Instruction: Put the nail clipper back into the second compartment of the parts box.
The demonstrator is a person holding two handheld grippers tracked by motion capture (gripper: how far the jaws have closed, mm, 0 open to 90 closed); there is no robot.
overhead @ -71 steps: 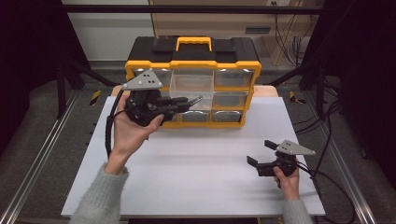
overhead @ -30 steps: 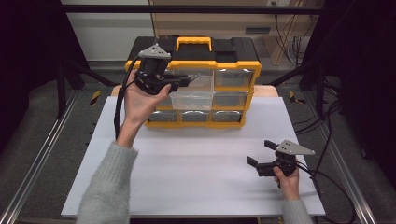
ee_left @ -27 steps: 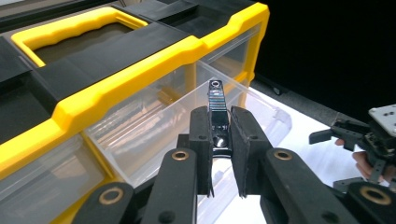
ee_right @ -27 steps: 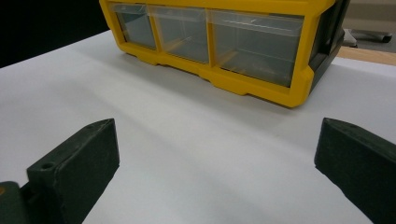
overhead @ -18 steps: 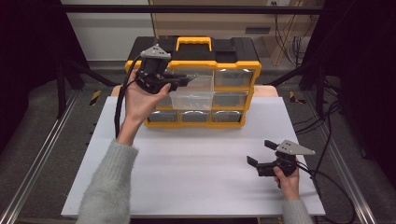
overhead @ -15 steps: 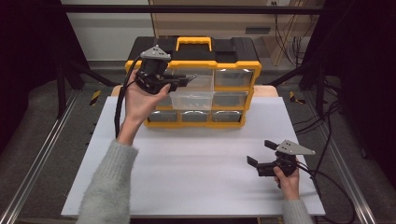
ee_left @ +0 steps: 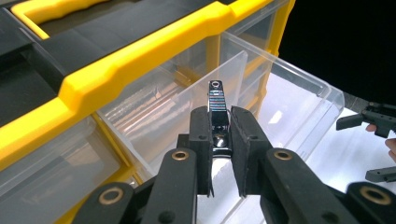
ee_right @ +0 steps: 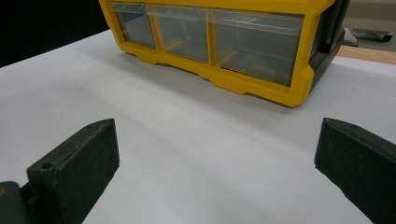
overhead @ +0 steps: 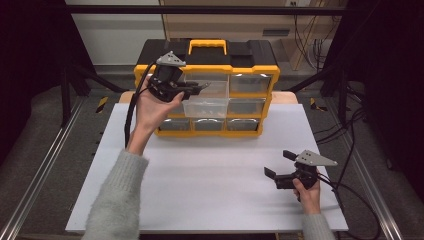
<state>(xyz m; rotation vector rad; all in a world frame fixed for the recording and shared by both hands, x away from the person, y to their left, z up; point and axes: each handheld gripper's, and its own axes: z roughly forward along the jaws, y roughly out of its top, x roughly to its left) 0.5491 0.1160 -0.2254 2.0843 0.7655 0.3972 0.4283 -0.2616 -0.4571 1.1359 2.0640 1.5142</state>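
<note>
The left claw (ee_left: 219, 140) pinches a small shiny metal piece (ee_left: 217, 112) mid-frame, above the pulled-out clear drawer (ee_left: 280, 98) of the yellow organizer (overhead: 205, 95). Released off-centre, it could strike the divider or bounce out. The right claw (overhead: 279, 170) rests wide open and empty on the counter (overhead: 200, 180), lower right.

Metal clip (ee_left: 217, 114) (clamped upright) above drawer (ee_left: 299, 100).

organizer case (overhead: 250, 70): yellow and black plastic, smooth, slight sheen
drawers (ee_left: 289, 98): clear plastic, glossy, catching reflections
small held piece (ee_left: 217, 112): shiny metal, mirror-like, ridged face
left gripper (ee_left: 219, 140): matt black, pads finely grainy
right gripper (ee_right: 215, 163): matt black, dull
table top (overhead: 215, 170): white, smooth, matt
sleeve (overhead: 117, 200): grey fuzzy knit cloth
</note>
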